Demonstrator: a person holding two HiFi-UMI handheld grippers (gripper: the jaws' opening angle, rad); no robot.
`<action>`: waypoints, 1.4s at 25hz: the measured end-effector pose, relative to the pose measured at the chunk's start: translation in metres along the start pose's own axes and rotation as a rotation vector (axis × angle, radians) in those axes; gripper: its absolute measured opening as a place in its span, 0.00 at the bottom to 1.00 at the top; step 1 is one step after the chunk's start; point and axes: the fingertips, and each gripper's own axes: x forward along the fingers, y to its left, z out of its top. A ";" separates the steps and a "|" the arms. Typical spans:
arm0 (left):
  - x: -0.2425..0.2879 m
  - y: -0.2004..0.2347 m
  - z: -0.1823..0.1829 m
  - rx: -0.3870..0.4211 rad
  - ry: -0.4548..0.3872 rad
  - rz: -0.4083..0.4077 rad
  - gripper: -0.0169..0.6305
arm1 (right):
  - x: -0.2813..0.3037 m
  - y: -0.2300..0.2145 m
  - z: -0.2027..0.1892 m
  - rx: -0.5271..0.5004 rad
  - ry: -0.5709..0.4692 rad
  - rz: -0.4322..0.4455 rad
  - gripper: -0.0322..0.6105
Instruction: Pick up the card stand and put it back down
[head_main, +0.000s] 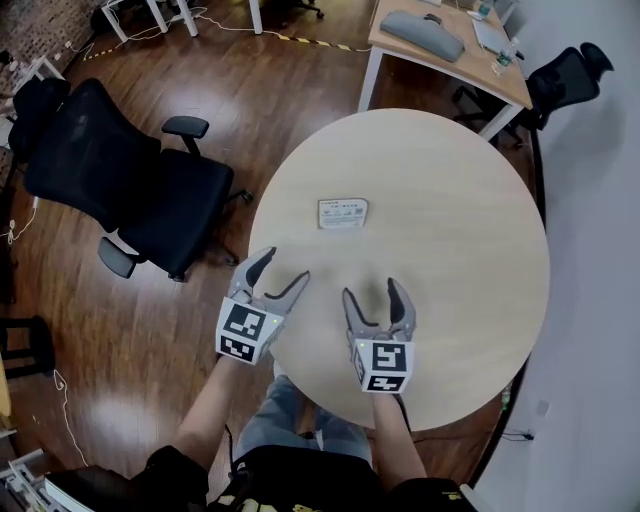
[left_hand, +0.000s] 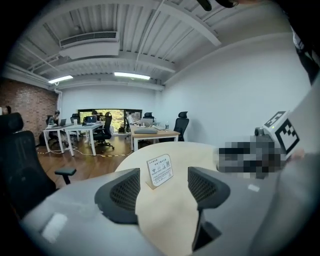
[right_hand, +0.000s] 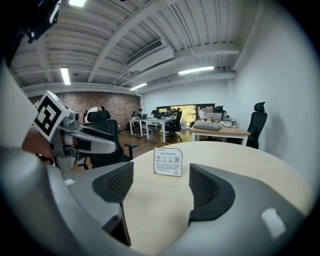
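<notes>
A small white card stand (head_main: 343, 213) with printed icons stands upright on the round pale wooden table (head_main: 450, 200), left of the table's middle. Both grippers hover at the near edge, well short of it. My left gripper (head_main: 284, 270) is open with nothing between its fingers; the card stand (left_hand: 159, 171) shows ahead between them. My right gripper (head_main: 373, 292) is also open and empty, its jaws narrower than the left's. In the right gripper view the card stand (right_hand: 168, 162) faces the camera, beyond the fingertips.
A black office chair (head_main: 110, 180) stands on the wooden floor left of the table. A desk (head_main: 450, 50) with a grey bag and a second black chair (head_main: 565, 75) lie beyond the table's far side. A pale wall runs along the right.
</notes>
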 end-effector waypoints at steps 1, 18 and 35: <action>0.009 0.002 -0.004 0.014 0.013 -0.028 0.51 | 0.004 -0.003 -0.002 0.003 0.004 -0.001 0.60; 0.152 0.041 -0.042 0.008 0.109 -0.327 0.49 | 0.032 -0.041 -0.041 0.057 0.083 -0.035 0.59; 0.180 0.021 -0.043 -0.038 0.113 -0.360 0.06 | 0.020 -0.040 -0.039 0.057 0.068 -0.024 0.57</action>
